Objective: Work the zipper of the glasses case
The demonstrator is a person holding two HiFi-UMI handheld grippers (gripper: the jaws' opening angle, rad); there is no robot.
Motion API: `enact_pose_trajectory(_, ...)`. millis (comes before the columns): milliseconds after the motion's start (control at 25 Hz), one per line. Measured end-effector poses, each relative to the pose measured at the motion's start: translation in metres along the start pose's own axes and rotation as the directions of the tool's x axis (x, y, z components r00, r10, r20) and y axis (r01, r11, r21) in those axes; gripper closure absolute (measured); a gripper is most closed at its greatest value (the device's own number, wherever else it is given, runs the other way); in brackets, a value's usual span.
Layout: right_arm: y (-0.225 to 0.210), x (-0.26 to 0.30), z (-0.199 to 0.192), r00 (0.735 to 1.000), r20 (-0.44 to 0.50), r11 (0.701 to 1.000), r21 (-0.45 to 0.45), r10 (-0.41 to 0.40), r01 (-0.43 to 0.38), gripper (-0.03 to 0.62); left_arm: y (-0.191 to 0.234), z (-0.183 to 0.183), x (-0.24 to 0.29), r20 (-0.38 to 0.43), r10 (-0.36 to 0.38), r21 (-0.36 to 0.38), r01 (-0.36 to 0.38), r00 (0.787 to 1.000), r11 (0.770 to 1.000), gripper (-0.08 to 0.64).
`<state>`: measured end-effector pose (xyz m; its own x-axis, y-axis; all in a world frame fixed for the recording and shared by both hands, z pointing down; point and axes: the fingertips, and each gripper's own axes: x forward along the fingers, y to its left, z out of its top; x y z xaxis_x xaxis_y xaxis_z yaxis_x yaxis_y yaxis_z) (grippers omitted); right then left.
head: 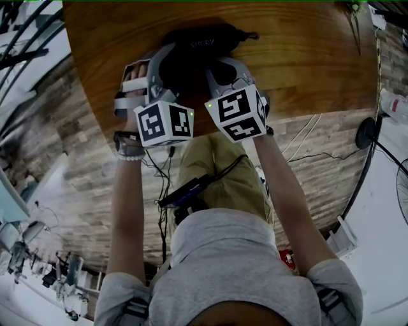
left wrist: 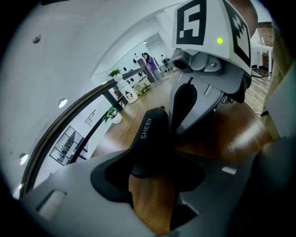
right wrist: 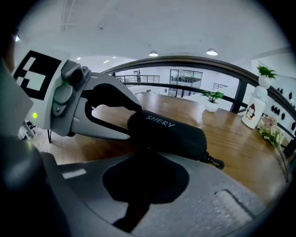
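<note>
A black zippered glasses case [head: 203,43] printed "SHERY" lies on the wooden table [head: 319,63], with a small clip [head: 252,36] at its right end. My left gripper [head: 167,56] clasps the case's left end; in the left gripper view the case [left wrist: 150,134] sits between its wide-set jaws [left wrist: 148,171]. From the right gripper view, one left finger [right wrist: 115,98] lies over the case [right wrist: 171,132] and the other under it. My right gripper [head: 220,63] is shut, its tips [right wrist: 145,159] against the case's near side. Whether a zipper pull is pinched there is hidden.
The table's curved near edge runs just below both grippers. A white penguin bottle [right wrist: 254,109] and a small potted plant [right wrist: 212,99] stand far back on the table. Another plant [head: 354,9] sits at the far right corner. Cables [head: 306,137] lie on the floor.
</note>
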<state>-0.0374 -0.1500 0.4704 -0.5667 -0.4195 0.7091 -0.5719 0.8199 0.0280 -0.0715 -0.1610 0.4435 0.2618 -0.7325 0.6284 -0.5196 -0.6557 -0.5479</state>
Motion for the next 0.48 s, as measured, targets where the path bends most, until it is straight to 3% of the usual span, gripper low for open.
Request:
enact_pose_trajectory(280, 0.004, 0.002, 0.002, 0.999, 0.0, 0.997, -0.059, 0.04, -0.04, 0.564, 0.0, -0.001, 0.003, -0.002, -0.01, -0.006, 0.01, 1.0, 1.0, 0.326)
enact_pose_trajectory(480, 0.011, -0.021, 0.01, 0.996, 0.004, 0.961, -0.264, 0.084, -0.08, 0.458, -0.003, -0.004, 0.006, 0.004, -0.031, -0.026, 0.031, 1.0, 0.999, 0.282)
